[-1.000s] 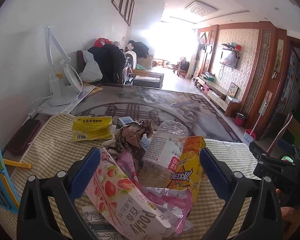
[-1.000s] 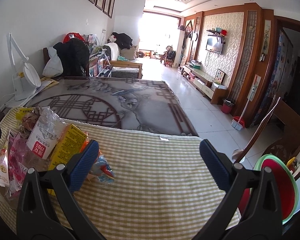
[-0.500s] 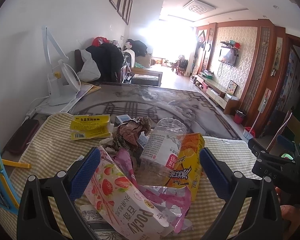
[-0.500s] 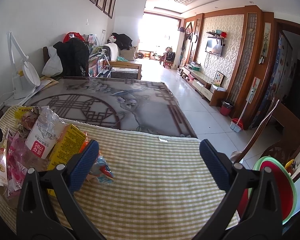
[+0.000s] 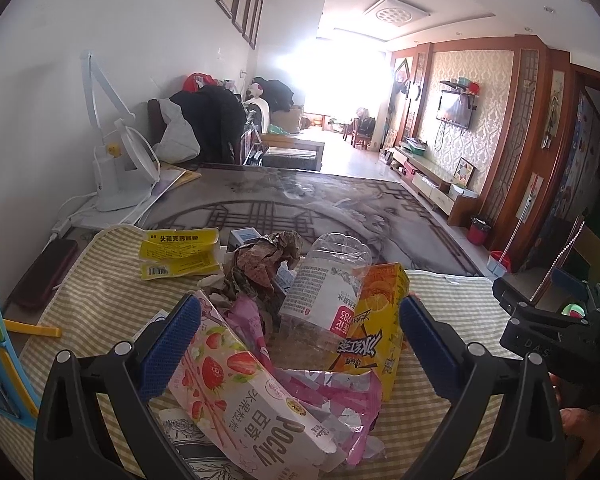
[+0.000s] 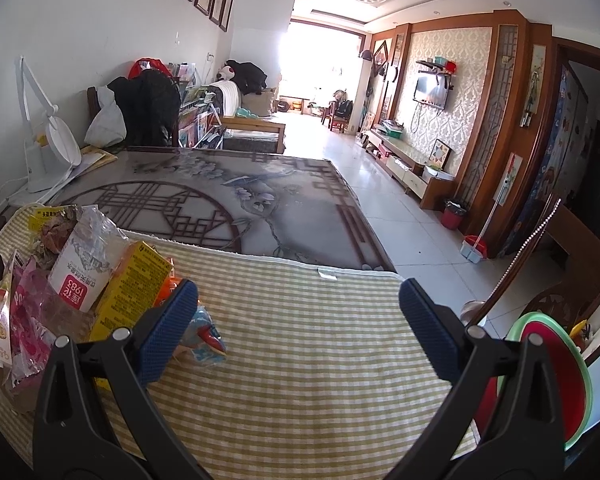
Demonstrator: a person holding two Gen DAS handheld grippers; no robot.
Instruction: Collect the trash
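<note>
Checked cloth (image 6: 308, 364) on desk, trash pile (image 5: 292, 320) at left end. Left tongs (image 5: 300, 330) wide open around pink Pocky box (image 5: 252, 396), crushed bottle (image 5: 324, 284), yellow carton (image 5: 376, 312). Right tongs (image 6: 298, 316) open, empty, beside small blue wrapper (image 6: 206, 338). Best: pinch box first, gently.

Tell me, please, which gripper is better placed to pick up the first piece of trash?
Left gripper: open, its fingers straddle the trash pile. The right gripper faces bare cloth.
</note>
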